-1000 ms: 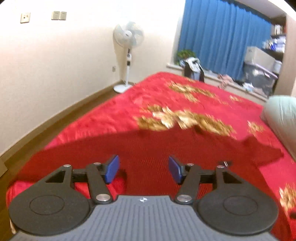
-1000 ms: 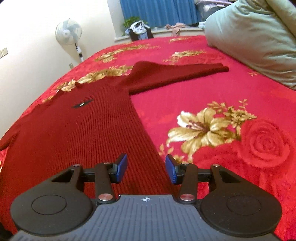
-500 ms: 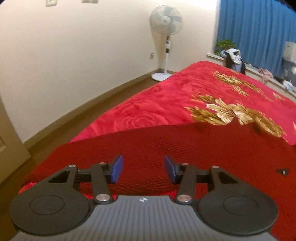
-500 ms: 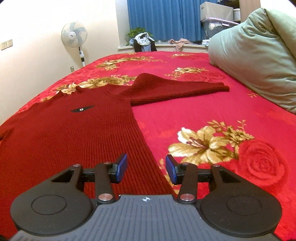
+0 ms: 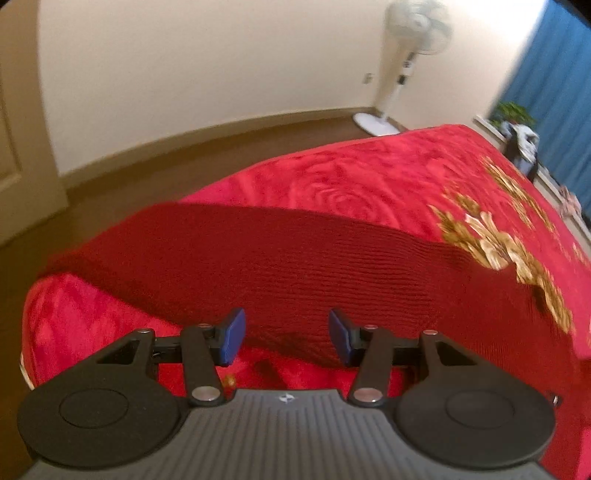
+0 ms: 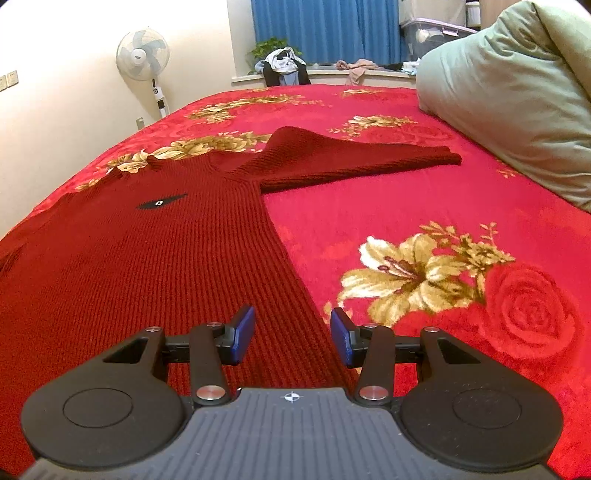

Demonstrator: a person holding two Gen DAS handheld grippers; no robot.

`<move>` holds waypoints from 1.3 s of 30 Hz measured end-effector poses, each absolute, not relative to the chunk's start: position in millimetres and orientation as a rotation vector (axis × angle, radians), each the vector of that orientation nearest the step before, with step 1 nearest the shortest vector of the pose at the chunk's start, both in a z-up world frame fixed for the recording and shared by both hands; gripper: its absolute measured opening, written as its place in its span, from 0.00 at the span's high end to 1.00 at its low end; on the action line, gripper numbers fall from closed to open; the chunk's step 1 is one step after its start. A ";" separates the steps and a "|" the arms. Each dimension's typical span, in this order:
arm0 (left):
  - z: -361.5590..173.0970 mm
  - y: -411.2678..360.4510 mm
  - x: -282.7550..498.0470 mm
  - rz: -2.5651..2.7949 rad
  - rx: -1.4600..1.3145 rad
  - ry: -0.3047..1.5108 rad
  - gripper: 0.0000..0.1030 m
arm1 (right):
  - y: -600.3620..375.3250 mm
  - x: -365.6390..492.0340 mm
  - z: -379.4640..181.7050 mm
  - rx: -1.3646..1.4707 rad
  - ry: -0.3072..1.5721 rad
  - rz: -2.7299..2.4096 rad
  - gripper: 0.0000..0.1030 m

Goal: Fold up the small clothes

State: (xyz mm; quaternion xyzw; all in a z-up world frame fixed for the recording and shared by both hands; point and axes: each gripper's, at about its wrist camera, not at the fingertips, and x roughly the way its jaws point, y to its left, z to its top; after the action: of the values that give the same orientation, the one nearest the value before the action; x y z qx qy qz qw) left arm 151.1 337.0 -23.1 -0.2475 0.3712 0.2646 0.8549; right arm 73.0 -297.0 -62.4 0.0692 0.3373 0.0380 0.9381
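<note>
Sweater (image 6: 155,266) flat on bedspread (image 6: 406,206); we see its left side cut off. Left gripper (image 5: 286,334) and right gripper (image 6: 293,334): jaws apart, empty. Left view blurred.

Readable words or numbers: none in either view.
Sweater (image 6: 147,266): small black patch on the chest with a tiny white mark, too small to read.
Fan (image 6: 142,54): small dark label at the hub, unreadable.
Right hand-held gripper (image 6: 292,334): white crosshair sign on the grey body.
Left hand-held gripper (image 5: 286,334): same sign, blurred.

Sweater (image 6: 155,266) — dark red rib knit, small black chest mark. Bedspread (image 6: 369,221) — bright red, gold-and-cream flowers, red roses. Pillow (image 6: 517,96) pale green. Curtain (image 6: 325,33) blue. Gripper pads (image 6: 243,334) blue.
</note>
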 end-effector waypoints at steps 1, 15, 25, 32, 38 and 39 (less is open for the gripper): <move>-24.7 340.9 149.7 0.565 -0.548 0.783 0.45 | -297.1 73.2 -62.7 0.142 0.692 0.077 0.54; -51.6 391.2 133.5 0.629 -0.876 0.810 0.34 | -291.7 76.8 -66.0 0.105 0.731 0.084 0.54; -61.4 423.5 115.2 0.681 -1.050 0.718 0.34 | -288.5 77.3 -68.7 0.083 0.742 0.095 0.54; -57.6 432.2 108.4 0.740 -1.023 0.666 0.77 | -284.1 79.0 -72.5 0.055 0.768 0.112 0.54; -64.4 443.0 101.0 0.729 -1.121 0.647 0.73 | -277.9 80.9 -78.2 0.024 0.801 0.121 0.56; -65.8 444.4 98.9 0.738 -1.139 0.642 0.69 | -277.5 81.2 -78.9 0.023 0.804 0.120 0.56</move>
State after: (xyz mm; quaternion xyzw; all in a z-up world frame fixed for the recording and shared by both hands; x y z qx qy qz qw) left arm 98.9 444.4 -65.8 -0.5176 0.2919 0.3353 0.7311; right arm 81.2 -277.5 -78.9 0.0112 0.3912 0.0583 0.9184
